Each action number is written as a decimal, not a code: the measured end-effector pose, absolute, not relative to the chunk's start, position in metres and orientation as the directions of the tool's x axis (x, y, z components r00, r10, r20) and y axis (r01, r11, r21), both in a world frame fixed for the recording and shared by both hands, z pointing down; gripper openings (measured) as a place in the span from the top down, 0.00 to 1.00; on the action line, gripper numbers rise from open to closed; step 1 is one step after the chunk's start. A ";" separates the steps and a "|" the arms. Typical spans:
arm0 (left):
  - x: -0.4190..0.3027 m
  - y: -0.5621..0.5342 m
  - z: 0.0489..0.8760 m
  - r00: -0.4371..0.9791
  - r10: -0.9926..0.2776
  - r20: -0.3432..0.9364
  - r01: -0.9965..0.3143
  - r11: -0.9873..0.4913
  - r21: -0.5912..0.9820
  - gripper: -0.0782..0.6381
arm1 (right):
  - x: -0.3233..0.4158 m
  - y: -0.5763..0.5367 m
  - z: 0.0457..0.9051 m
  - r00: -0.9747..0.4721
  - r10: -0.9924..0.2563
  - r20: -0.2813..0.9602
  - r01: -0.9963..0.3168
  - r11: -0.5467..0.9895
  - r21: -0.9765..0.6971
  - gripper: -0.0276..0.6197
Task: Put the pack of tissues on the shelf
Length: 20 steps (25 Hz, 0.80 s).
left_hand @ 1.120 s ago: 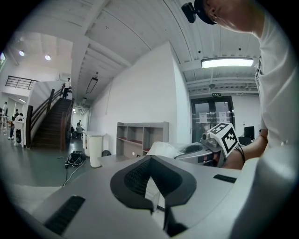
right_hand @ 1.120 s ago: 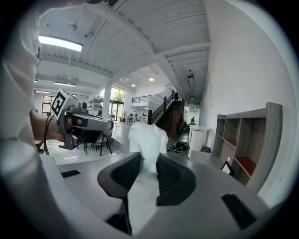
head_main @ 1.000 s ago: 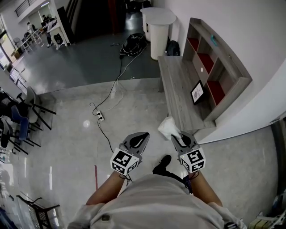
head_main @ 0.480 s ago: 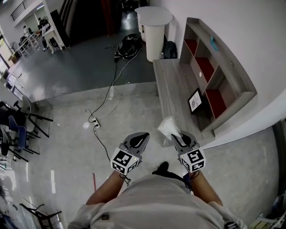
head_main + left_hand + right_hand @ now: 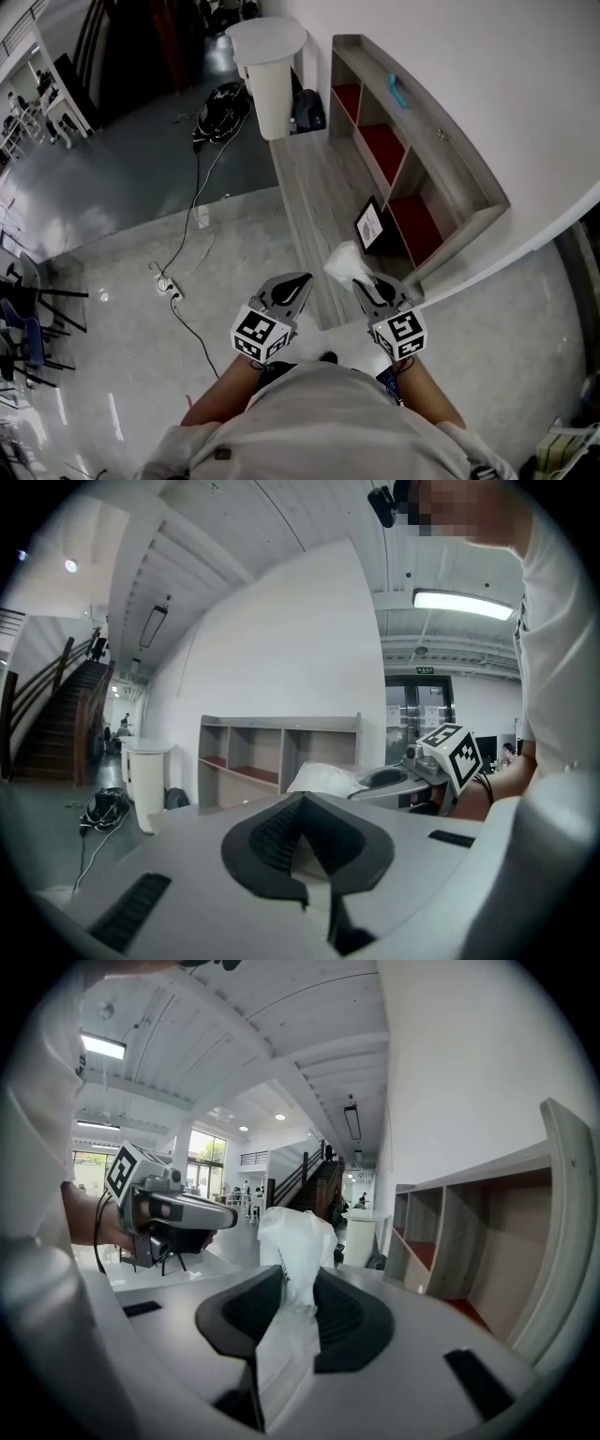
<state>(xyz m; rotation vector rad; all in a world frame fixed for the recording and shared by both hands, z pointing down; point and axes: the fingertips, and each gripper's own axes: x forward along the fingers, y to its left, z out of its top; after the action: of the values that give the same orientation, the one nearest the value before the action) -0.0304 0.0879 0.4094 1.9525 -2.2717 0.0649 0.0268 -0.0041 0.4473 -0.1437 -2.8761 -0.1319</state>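
The pack of tissues is a white, soft plastic packet, and my right gripper is shut on its lower end. In the right gripper view the pack sticks up and forward from between the dark pads. My left gripper is shut with nothing in it and is held beside the right one, over the near end of a low wooden bench. The shelf is a grey wooden unit of open cubbies with red floors, standing against the white wall ahead and to the right. It also shows in the left gripper view.
A small framed picture leans on the bench before the shelf. A white round bin and a black bag stand beyond the bench's far end. A cable with a power strip runs over the glossy floor at left. Chairs stand far left.
The person has walked towards the bench and shelf, carrying both grippers along. The bench's near end now lies under the grippers. The pack stays in the right gripper's grip.
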 end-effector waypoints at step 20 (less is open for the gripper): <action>-0.055 -0.102 0.417 0.378 -0.912 0.156 -0.925 -0.367 0.100 0.87 | 0.034 -0.138 0.461 -0.870 -0.376 0.320 -0.381 0.923 0.051 0.78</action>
<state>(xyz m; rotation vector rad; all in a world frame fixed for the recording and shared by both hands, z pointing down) -0.0553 -0.1025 0.4172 2.4618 -1.6582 0.1100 0.0343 -0.1383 0.4613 0.5583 -2.7564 0.0200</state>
